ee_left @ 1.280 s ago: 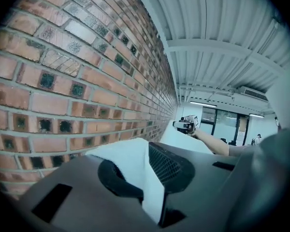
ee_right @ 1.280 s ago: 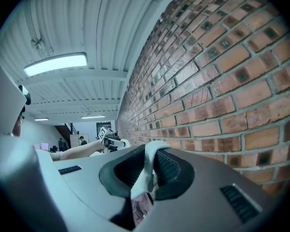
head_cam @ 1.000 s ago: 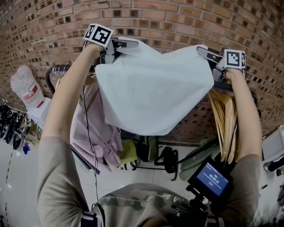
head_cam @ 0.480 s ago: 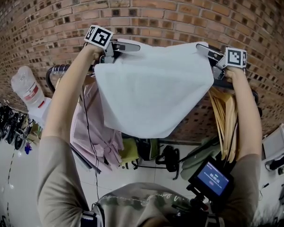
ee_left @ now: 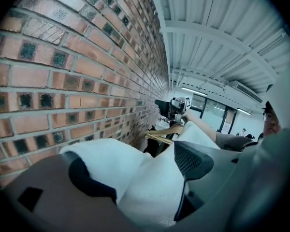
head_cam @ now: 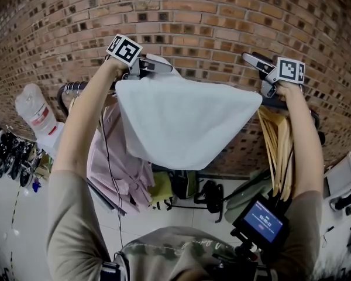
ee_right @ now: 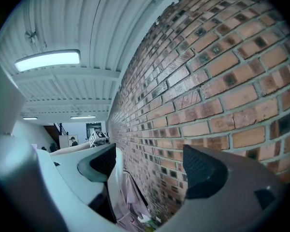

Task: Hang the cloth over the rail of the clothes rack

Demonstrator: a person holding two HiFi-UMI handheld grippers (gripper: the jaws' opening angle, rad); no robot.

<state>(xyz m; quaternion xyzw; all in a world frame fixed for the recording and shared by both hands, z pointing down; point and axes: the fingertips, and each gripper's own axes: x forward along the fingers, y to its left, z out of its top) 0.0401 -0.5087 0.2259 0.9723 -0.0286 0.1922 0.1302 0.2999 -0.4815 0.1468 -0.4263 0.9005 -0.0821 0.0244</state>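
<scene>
White cloth [head_cam: 184, 119] hangs in front of the red-brown brick wall [head_cam: 210, 16]. Its top edge runs roughly level between the two grippers and the body drops to a rounded point below. The top edge follows the line of the dark metal rail of the clothes rack [head_cam: 75, 87]. The rail shows bare at its curved left end and past the right hand, and is covered by the cloth in between, so the contact itself is not visible. Left gripper [head_cam: 155, 67] is at the cloth's top-left corner and its jaws have just been opening. In the left gripper view they stand wide apart with a bunched fold of the cloth lying loose in the gap. The fold rests against the dark left pad [ee_left: 87, 182] and is not clamped. Right gripper [head_cam: 258, 66] sits above the top-right corner, clear of the cloth in the head view. Its jaws have also just been opening, and the right gripper view shows them wide apart with only brick wall between the ribbed pads [ee_right: 203, 170], so it holds nothing; a white edge passes just beside the left jaw. Pale pink garments [head_cam: 114, 157] hang on the rack left of the cloth, partly behind it. Light wooden hangers [head_cam: 278, 145] hang at its right, under the right forearm. A small black device with a blue screen [head_cam: 260, 221] sits at bottom right.
</scene>
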